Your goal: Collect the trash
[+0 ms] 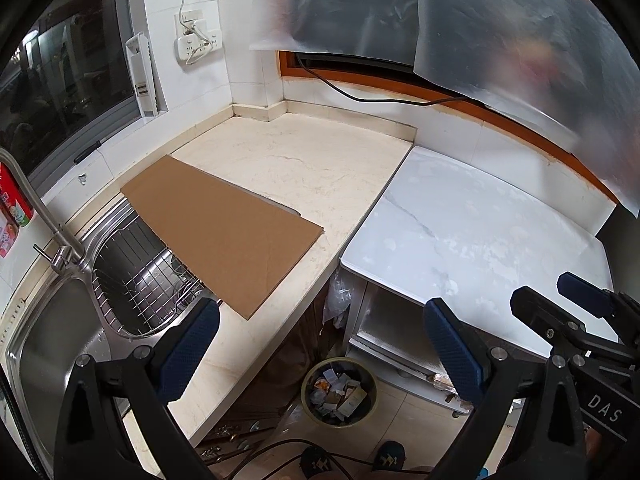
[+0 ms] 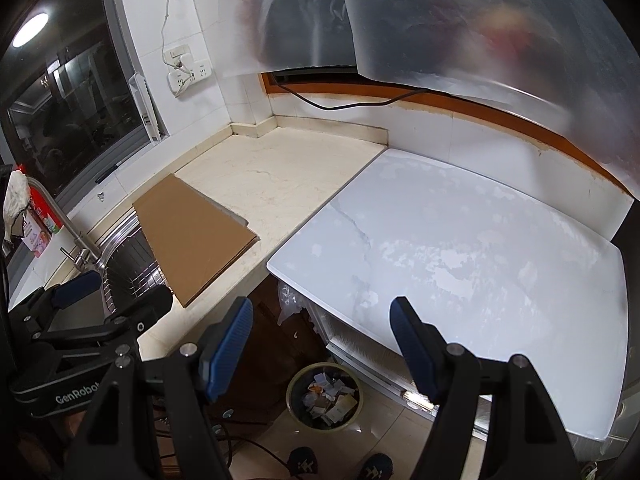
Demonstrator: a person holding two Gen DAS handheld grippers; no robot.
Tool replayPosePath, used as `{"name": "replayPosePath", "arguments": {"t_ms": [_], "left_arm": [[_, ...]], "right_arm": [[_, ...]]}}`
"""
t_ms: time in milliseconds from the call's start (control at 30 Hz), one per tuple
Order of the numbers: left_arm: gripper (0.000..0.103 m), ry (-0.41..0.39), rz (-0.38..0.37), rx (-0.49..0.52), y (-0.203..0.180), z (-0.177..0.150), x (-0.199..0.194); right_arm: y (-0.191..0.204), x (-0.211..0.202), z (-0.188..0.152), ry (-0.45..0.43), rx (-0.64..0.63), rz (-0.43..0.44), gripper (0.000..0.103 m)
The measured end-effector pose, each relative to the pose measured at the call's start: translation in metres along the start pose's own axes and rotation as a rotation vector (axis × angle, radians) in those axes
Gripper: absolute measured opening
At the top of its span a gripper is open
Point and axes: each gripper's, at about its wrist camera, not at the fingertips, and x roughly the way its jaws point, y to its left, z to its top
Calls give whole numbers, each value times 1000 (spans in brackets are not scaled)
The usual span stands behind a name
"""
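A round trash bin point(image 1: 339, 392) full of paper scraps stands on the floor between the counter and the white table; it also shows in the right wrist view point(image 2: 325, 396). My left gripper point(image 1: 320, 344) is open and empty, hovering above the bin. My right gripper point(image 2: 322, 344) is open and empty too, also above the bin. The right gripper shows at the right of the left wrist view point(image 1: 560, 296), and the left gripper at the left of the right wrist view point(image 2: 116, 292). I see no loose trash on the counter point(image 1: 288, 160) or the white table point(image 1: 480, 224).
A flat brown cardboard sheet point(image 1: 224, 224) lies on the counter and overhangs the steel sink point(image 1: 48, 340) with its wire rack point(image 1: 144, 276). A faucet point(image 1: 40, 216) stands at the left. Plastic sheeting point(image 1: 500, 20) hangs over the window. Cables and my shoes point(image 1: 352, 460) are on the floor.
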Motion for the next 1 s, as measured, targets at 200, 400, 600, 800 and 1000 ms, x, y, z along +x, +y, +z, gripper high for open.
{"name": "replayPosePath", "arguments": {"t_ms": [200,400,600,800,1000], "left_arm": [[100,2,-7,7,1,-2,0],[99,4,-6,9,0,-4,-1],[99,1,-13,19,2,-5,0],[99,2,-24,34,5,-3,3],[99,2,-30,42,7,-1,5]], "right_arm": [[0,0,-3,3,8,-1,72],[2,0,-4,6,15,-3,72],[3,0,-5,4,22,-7,72],[4,2,-5,5,32,-14,72],[3,4,-5,6,32,-15,72]]}}
